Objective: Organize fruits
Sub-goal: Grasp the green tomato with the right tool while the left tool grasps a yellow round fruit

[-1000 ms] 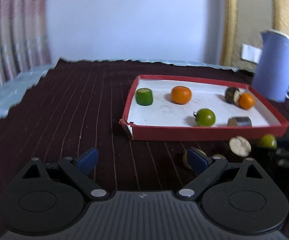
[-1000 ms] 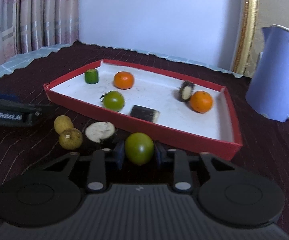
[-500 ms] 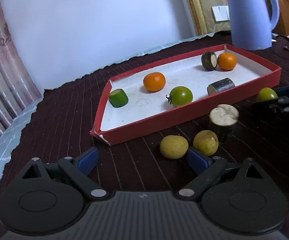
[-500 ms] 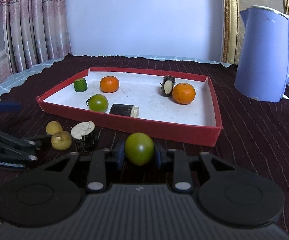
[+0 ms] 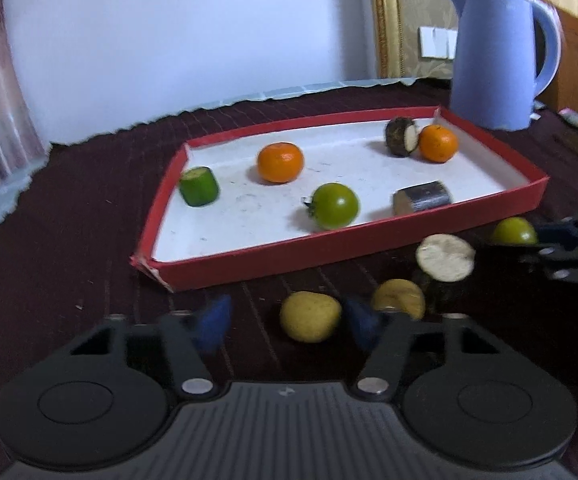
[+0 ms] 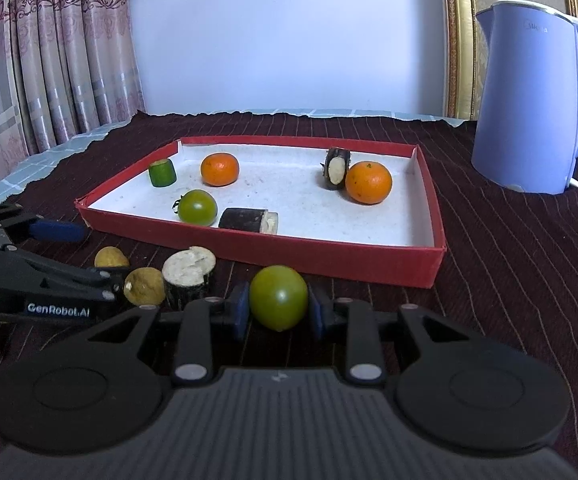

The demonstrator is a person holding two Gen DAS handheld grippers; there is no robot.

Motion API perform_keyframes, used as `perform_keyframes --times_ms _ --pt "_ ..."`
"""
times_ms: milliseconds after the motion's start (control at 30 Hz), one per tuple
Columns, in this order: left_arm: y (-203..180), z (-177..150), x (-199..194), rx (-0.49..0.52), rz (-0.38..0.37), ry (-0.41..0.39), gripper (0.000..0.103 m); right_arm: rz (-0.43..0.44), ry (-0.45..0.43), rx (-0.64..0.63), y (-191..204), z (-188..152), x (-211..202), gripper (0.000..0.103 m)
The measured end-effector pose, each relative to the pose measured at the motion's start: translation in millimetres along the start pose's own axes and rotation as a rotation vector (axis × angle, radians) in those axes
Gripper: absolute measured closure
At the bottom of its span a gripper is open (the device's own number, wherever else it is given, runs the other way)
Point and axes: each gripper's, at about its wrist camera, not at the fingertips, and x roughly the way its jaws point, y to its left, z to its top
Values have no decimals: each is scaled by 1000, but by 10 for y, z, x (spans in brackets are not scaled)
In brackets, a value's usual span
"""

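A red tray (image 6: 341, 256) with a white floor holds two oranges, a green tomato (image 6: 197, 207), a green cucumber piece and two dark cut pieces. My right gripper (image 6: 277, 313) is shut on a green tomato (image 6: 278, 297), in front of the tray's near wall. My left gripper (image 5: 287, 326) is open, with a yellow round fruit (image 5: 309, 317) between its fingers; a second yellow fruit (image 5: 399, 298) sits just right of it. A dark stump with a pale cut face (image 5: 445, 258) stands beside them.
A blue kettle (image 6: 529, 96) stands behind the tray at the right. A dark striped cloth (image 6: 509, 264) covers the table. Curtains hang at the left. The left gripper shows in the right wrist view (image 6: 45, 256), beside the yellow fruits.
My left gripper has moved in toward the yellow fruits, and one now lies between its fingers. My right gripper still holds the green tomato and its view has straightened toward the tray.
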Motion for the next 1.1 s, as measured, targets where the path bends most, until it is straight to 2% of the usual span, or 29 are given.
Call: perform_keyframes --times_ms 33,100,367,667,1100 --pt "5 3 -3 -11 -20 4 66 -2 0 0 0 -1 0 75" --pt "3 2 -21 -25 -38 5 73 -5 0 -1 2 -2 -4 75" --pt "-8 -11 -147 -40 -11 -14 73 -35 -11 -4 20 -7 -35 75" --pt "-146 169 -393 -47 51 -92 73 -43 -17 -14 56 -41 -112 75" --pt "-215 298 -223 -86 157 -48 73 -57 -77 -42 127 57 -322 75"
